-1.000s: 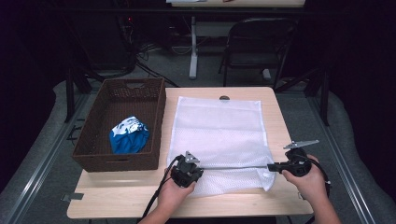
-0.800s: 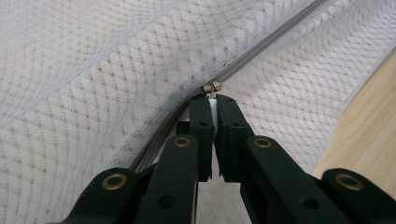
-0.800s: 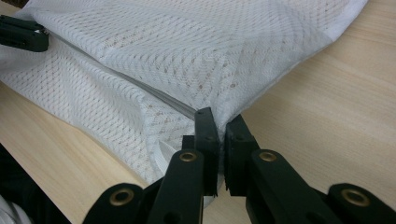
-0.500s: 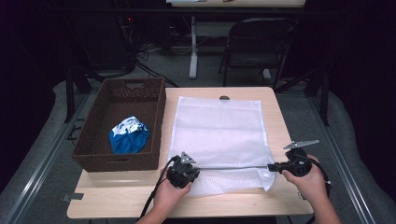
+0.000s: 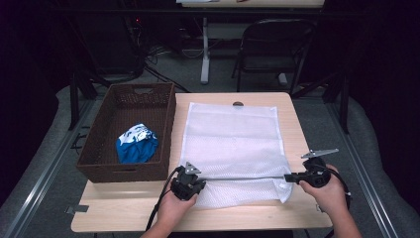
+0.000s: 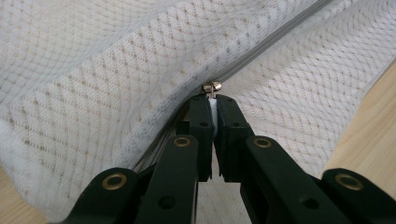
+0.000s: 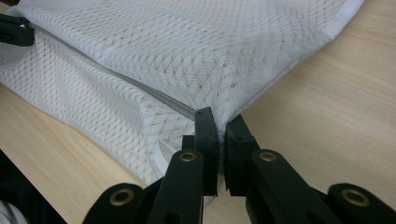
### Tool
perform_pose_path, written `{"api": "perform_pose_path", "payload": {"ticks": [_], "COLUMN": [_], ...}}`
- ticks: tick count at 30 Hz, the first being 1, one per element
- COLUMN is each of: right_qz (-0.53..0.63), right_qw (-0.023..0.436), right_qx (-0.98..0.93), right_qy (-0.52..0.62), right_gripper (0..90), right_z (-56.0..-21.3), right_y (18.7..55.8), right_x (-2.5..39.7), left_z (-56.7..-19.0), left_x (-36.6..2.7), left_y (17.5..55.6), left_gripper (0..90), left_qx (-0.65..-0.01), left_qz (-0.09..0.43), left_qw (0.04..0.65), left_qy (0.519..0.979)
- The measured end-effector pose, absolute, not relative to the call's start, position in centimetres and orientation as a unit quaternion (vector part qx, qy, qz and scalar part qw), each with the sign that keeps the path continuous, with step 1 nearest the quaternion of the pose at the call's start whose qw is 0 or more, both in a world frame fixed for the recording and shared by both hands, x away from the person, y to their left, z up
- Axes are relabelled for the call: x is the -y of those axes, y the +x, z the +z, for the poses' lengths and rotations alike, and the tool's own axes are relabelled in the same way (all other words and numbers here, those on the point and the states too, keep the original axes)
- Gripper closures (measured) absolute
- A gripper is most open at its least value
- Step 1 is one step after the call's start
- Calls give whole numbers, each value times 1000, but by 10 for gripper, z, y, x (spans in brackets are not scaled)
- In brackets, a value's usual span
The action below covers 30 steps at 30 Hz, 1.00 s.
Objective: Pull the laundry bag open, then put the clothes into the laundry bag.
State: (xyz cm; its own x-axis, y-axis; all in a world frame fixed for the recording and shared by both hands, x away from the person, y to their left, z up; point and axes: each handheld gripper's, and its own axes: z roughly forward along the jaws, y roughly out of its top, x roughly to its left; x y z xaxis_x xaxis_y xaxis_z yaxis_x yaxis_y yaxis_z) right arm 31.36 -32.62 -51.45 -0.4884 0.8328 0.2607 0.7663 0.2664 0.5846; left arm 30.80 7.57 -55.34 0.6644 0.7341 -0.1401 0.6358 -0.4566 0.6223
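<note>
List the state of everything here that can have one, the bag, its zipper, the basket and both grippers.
Mesh laundry bag: lying flat on the table, looks empty.
Zipper: closed along the stretch between the grippers.
Zipper pull: pinched by the left gripper.
Left gripper: shut on the zipper pull.
Right gripper: shut on the bag's corner.
Wicker basket: open-topped, holding a blue and white cloth.

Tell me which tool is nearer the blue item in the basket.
Left. The left tool grips the mesh bag's zipper pull beside the basket's near corner, close to the blue item. The right tool pinches the bag's opposite end.
</note>
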Motion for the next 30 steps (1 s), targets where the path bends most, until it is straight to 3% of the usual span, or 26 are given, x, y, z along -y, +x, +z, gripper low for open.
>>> {"api": "perform_pose_path", "payload": {"ticks": [30], "right_qz": [331], "right_qw": [52], "right_qx": [-790], "right_qy": [514], "right_gripper": [860], "right_z": [-515], "right_y": [314], "right_x": [332], "left_z": [-553], "left_x": [-97], "left_y": [305], "left_gripper": [868], "left_qx": [-421], "left_qz": [78], "left_qw": [328], "left_qy": [842]}}
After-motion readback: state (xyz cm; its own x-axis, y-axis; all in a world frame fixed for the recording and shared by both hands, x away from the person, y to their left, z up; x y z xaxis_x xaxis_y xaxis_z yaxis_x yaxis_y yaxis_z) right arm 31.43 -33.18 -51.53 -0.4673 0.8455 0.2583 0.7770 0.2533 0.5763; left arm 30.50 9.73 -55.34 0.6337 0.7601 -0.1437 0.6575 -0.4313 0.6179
